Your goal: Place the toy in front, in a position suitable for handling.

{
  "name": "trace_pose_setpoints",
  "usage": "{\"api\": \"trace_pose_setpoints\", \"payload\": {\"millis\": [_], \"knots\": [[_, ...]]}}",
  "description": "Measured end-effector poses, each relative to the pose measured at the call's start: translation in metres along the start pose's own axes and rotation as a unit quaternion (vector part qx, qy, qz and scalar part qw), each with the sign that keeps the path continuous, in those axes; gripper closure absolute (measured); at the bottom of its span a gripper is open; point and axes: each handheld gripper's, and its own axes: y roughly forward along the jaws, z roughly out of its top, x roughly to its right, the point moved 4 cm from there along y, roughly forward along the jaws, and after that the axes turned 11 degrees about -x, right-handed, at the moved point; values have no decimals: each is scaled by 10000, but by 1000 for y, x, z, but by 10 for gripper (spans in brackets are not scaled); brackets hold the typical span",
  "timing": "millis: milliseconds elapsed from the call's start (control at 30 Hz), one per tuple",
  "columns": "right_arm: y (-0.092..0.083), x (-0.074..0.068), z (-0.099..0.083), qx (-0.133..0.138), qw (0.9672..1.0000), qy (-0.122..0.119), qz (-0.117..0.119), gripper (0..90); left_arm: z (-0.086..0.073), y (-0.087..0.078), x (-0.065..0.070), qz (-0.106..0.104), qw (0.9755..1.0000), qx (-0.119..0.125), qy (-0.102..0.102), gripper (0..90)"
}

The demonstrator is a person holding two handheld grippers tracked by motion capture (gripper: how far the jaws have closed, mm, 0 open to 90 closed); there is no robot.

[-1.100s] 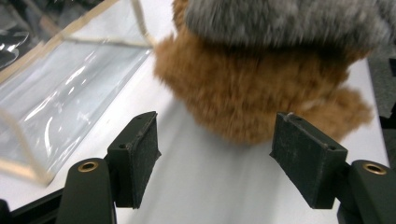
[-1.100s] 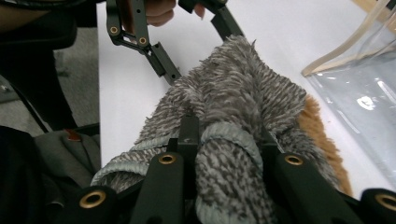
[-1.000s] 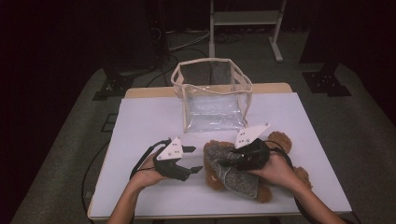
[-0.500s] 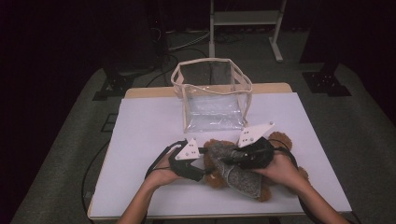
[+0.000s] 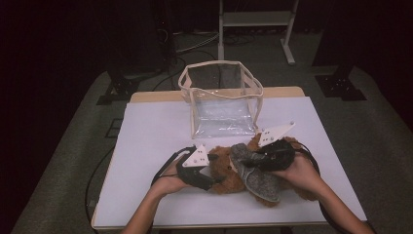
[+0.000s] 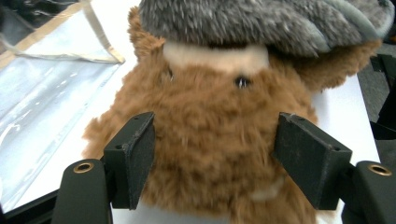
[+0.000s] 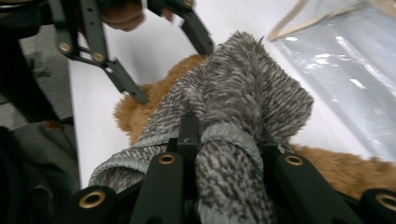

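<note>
Table: white top point(image 5: 146, 141) in a dark room, clear bag point(image 5: 221, 100) at the far edge.
Bear: brown plush point(image 5: 229, 168) near the front edge, grey knit garment point(image 5: 258, 175) over it.
Left gripper point(image 6: 212, 154): jaws just opening, flanking the bear's head, apart.
Right gripper point(image 7: 229, 140): clamped on the garment's ribbed hem.
Left gripper view: beige muzzle, dark eye.

The grey cloth point(image 5: 255, 171) hides the brown plush toy's point(image 5: 228, 168) middle.
</note>
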Motion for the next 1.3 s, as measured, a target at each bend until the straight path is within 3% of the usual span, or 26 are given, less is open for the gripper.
{"api": "trace_pose_setpoints", "payload": {"millis": [167, 400, 500, 600, 767, 867, 1033, 1167, 1300], "knots": [[-11, 3, -6, 10, 10000, 62, -43, 718, -3, 4, 0, 40, 9999, -149, 55, 300], [-30, 21, -18, -28, 9993, 287, -250, 717, -4, 5, -2, 37, 9998, -167, 31, 300], [-23, 25, -18, -107, 9992, 322, -200, 717, -2, 4, -4, 78, 9999, -146, -8, 293], [-10, 23, -15, -230, 9993, 265, -146, 717, 1, 2, -5, 75, 9998, -69, -175, 282], [6, 14, -10, -180, 9996, 194, 96, 718, 10, 0, -4, 6, 9998, 82, -174, 267], [5, 7, -11, -173, 9995, 127, 222, 718, 10, 5, -1, -15, 9999, -94, -39, 269], [-12, 16, -16, -102, 9997, 204, 68, 718, 10, 7, 4, -6, 9999, -161, 46, 274], [-30, 34, -20, 41, 9991, 375, -186, 718, 10, 6, 6, -9, 9996, -228, 162, 273], [-41, 51, -27, 10, 9977, 563, -381, 718, 11, 4, 9, -49, 9993, -276, 256, 273]]}}
